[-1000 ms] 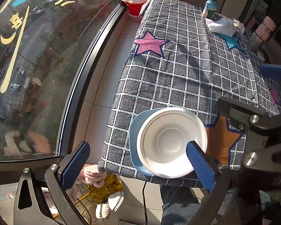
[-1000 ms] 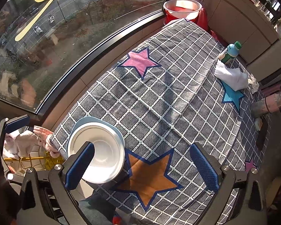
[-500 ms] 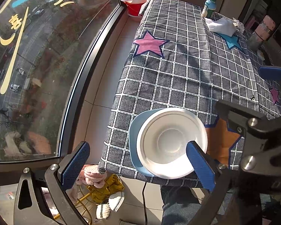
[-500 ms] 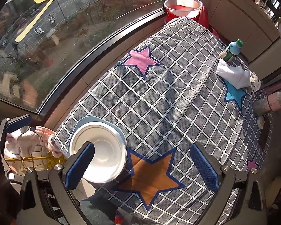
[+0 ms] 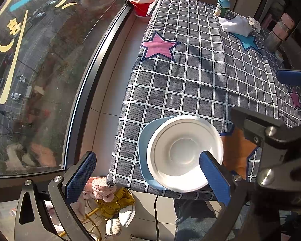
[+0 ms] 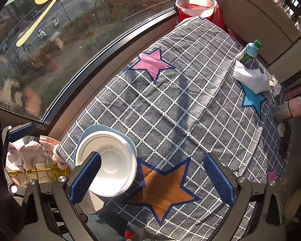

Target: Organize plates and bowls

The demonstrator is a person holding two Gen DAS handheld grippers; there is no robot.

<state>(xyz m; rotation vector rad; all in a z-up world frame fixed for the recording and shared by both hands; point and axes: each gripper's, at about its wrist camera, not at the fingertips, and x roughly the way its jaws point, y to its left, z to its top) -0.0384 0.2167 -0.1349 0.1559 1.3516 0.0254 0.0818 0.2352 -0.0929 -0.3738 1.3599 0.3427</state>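
At the tabletop's (image 6: pixel 190 104) seven-o'clock corner a white bowl (image 5: pixel 182 154) sits on a blue plate (image 5: pixel 143 140); we hold left claw (image 5: pixel 148 177) and right claw (image 6: pixel 152 177) wide open and empty, judging the stiff, slick, breakable bowl best pinched at its rim.

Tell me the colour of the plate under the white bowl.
Light blue plate, peeking out beneath the white bowl; clearest in the left wrist view.

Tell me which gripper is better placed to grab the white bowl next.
Left, probably. The left gripper is open with the white bowl almost between its fingers; the right gripper is open over the orange star.
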